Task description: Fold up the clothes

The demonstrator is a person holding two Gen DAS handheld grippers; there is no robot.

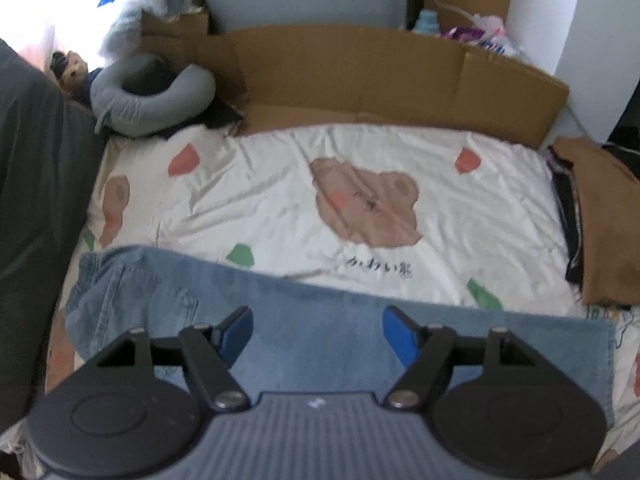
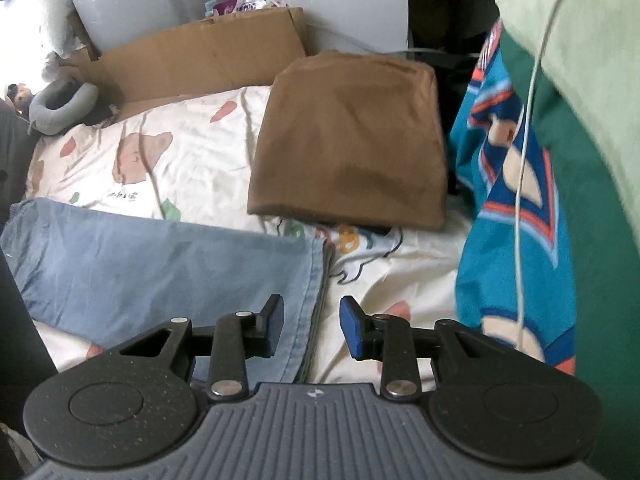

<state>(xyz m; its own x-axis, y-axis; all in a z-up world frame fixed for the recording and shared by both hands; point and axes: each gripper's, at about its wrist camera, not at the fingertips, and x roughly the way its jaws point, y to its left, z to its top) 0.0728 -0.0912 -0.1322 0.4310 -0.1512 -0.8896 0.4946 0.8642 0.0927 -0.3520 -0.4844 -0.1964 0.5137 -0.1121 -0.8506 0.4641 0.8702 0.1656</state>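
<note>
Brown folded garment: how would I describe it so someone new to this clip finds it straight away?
Start at the white bear-print bedsheet covering the bed. At its far right side, beside the cardboard, lies the brown folded garment, stacked on darker clothes. It is plain brown and squarely folded, unlike the blue jeans spread nearer the camera.

Daylight: blown-out glare upper left, beyond grey U-shaped neck pillow. Soft overall blur; fisheye-bent, dark-vignetted corners.

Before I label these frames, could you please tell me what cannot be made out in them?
- Near part of the jeans: left wrist view, hidden behind the left hand-held gripper.
- Dark clothes under the brown garment: right wrist view, mostly covered.
- Printed text on the bedsheet: blurred.
</note>
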